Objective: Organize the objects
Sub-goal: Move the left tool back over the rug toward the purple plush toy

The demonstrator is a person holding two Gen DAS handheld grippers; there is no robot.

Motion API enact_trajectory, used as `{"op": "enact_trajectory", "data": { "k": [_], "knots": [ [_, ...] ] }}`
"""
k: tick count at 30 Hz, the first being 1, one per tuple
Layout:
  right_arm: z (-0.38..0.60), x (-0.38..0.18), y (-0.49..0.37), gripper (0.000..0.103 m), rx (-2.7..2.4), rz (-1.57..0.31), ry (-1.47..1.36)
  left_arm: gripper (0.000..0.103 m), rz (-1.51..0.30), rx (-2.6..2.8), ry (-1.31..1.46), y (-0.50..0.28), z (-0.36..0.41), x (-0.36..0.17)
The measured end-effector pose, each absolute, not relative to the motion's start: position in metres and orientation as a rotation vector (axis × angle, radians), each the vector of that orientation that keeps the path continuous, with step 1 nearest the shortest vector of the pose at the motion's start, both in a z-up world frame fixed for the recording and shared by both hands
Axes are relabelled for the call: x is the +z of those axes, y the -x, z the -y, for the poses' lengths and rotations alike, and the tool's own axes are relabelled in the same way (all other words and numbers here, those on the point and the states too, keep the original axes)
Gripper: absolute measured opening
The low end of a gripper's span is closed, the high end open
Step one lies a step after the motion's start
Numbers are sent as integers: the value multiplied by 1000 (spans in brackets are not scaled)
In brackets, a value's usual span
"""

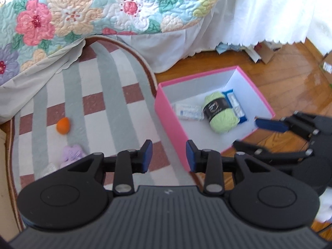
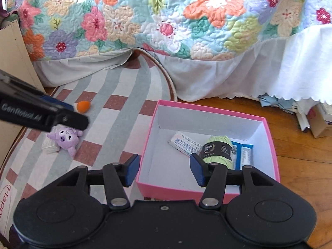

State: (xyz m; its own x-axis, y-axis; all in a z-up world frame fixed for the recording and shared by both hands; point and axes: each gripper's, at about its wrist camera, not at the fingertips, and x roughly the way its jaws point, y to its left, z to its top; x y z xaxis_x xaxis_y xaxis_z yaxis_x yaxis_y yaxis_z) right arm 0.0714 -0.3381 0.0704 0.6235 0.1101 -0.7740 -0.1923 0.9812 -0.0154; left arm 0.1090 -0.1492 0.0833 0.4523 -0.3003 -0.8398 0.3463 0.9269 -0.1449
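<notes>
A pink box (image 1: 166,112) (image 2: 271,145) with a white inside sits on the floor by the rug. In it lie a green yarn ball (image 1: 222,112) (image 2: 220,149), a white packet (image 1: 188,112) (image 2: 184,144) and a blue packet (image 1: 236,105) (image 2: 244,153). My left gripper (image 1: 169,155) hangs open and empty above the box's near left corner. My right gripper (image 2: 165,169) is open and empty over the box's near wall; it also shows at the right edge of the left wrist view (image 1: 251,132). On the rug lie an orange egg-shaped toy (image 1: 63,125) (image 2: 83,106) and a purple plush (image 1: 72,155) (image 2: 66,138).
A floral quilt (image 1: 93,10) (image 2: 166,16) with a white skirt hangs from the bed behind. The striped rug (image 1: 108,95) (image 2: 116,120) covers the floor on the left, wooden floor (image 1: 290,78) (image 2: 300,155) on the right. Cardboard boxes and papers (image 2: 315,122) lie under the bed's right end.
</notes>
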Motion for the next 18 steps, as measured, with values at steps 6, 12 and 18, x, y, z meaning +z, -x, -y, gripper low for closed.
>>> {"op": "enact_trajectory", "data": {
  "k": [6, 12, 18],
  "knots": [
    [331, 76, -54, 76, 193, -878, 131, 38, -1038, -352, -31, -97, 125, 81],
    [315, 84, -38, 83, 256, -850, 158, 41, -1034, -326, 5, -84, 110, 79],
    [295, 86, -27, 89, 307, -829, 180, 49, -1023, -286, 21, -71, 93, 75]
  ]
}}
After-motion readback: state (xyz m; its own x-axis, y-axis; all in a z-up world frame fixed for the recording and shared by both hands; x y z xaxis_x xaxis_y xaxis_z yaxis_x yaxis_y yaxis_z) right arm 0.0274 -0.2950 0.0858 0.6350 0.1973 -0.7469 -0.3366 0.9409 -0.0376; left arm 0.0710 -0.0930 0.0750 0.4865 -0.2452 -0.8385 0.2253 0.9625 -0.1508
